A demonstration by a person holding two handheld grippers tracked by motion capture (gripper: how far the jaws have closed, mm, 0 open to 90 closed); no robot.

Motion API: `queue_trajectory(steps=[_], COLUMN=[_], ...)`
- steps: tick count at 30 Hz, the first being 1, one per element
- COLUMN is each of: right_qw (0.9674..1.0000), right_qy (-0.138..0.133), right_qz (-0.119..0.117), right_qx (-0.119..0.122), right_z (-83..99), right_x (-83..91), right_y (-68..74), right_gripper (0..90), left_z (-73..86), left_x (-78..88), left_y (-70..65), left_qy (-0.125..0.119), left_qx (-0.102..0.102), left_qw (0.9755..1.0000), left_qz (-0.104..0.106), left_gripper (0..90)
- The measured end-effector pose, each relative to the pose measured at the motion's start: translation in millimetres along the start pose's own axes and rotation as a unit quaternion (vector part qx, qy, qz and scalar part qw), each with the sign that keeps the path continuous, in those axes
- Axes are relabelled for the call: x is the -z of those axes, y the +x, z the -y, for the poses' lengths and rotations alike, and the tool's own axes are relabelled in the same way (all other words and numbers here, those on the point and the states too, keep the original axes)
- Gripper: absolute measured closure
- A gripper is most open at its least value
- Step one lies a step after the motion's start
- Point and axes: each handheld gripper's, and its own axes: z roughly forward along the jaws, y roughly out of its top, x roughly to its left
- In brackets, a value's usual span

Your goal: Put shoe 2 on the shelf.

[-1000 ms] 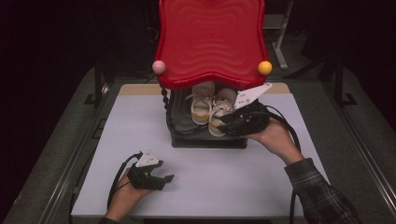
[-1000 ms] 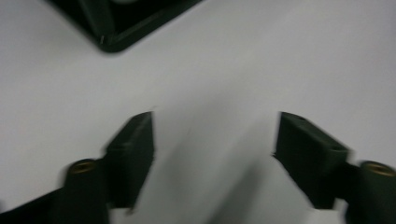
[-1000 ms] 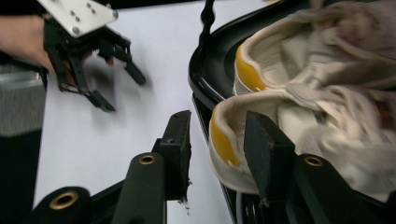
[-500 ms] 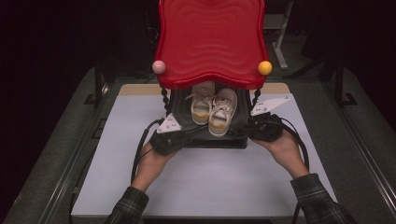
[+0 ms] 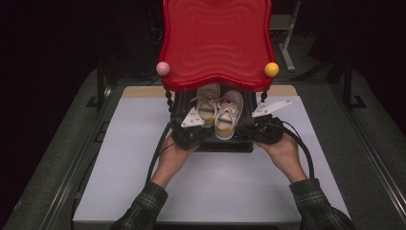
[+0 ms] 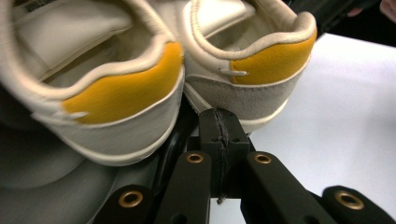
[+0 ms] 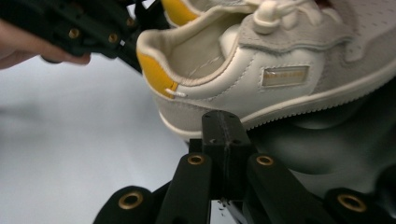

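A pair of cream sneakers with yellow heel patches [image 5: 218, 112] stands on the black seat [image 5: 225, 145] of a small red chair [image 5: 215, 43], heels toward me. My left gripper [image 5: 191, 134] sits at the seat's front left corner. Its jaws are shut, tips just under the heels [image 6: 261, 70]. My right gripper [image 5: 261, 130] sits at the front right corner. It is shut too, with its tips below the side of the right sneaker [image 7: 243, 79]. Nothing shows between either pair of jaws. The left gripper [image 7: 84, 32] also appears far off in the right gripper view.
The chair's red back overhangs the shoes, with a pink ball [image 5: 163, 68] and a yellow ball [image 5: 271, 69] at its lower corners. The chair stands at the far middle of a white tabletop [image 5: 215, 191]. Dark floor and metal frames surround the table.
My left gripper has come from the table's front left up to the seat's front edge. The right gripper has shifted slightly along that edge. The shoes have not moved.
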Motion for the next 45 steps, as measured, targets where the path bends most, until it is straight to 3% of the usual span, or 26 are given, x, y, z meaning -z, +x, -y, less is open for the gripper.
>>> queue_trajectory(steps=[3, 6, 10, 15, 24, 27, 35, 41, 45], right_qw=[0.9994, 0.9992, 0.9992, 0.9991, 0.9991, 0.9986, 0.9986, 0.9985, 0.9985], right_qy=[-0.016, -0.016, -0.019, -0.021, -0.013, -0.012, -0.029, -0.031, -0.033], right_qz=[0.029, 0.035, 0.035, 0.036, 0.041, 0.051, 0.044, 0.043, 0.041], right_qx=[-0.003, -0.003, -0.005, -0.007, 0.002, 0.003, 0.008, 0.012, 0.009], right_z=[-2.7, -3.6, -2.0, -1.6, -4.1, -4.8, -5.5, -5.5, -4.8], right_x=[4.0, 4.9, 5.5, 6.1, 1.4, 1.6, 7.4, 8.7, 10.9], right_y=[-3.3, -4.3, -5.0, -5.6, -2.0, -1.9, -0.6, 2.2, 2.9], right_gripper=[89.8, 89.8, 89.8, 89.7, 89.8, 89.8, 89.8, 89.7, 89.8], left_z=[-3.1, -4.8, -4.3, -7.2, -14.2, -16.7, -26.6, -29.7, -27.9], left_x=[-5.3, -7.9, -7.6, -3.4, -8.7, -10.3, -17.7, -24.2, -32.3], left_y=[-5.4, -6.6, -6.5, -19.7, -28.0, -26.3, -19.7, -7.2, -5.9], left_qy=[-0.002, -0.002, -0.004, -0.022, -0.037, -0.039, -0.034, -0.032, -0.018], left_qx=[-0.007, -0.007, -0.001, -0.013, -0.027, -0.027, -0.036, -0.017, -0.019], left_qw=[1.0000, 1.0000, 1.0000, 0.9992, 0.9982, 0.9981, 0.9983, 0.9990, 0.9993], left_qz=[0.001, 0.002, 0.005, 0.032, 0.039, 0.041, 0.029, 0.024, 0.027], left_gripper=[89.7, 89.7, 89.7, 89.6, 89.7, 89.8, 89.8, 89.8, 89.7])
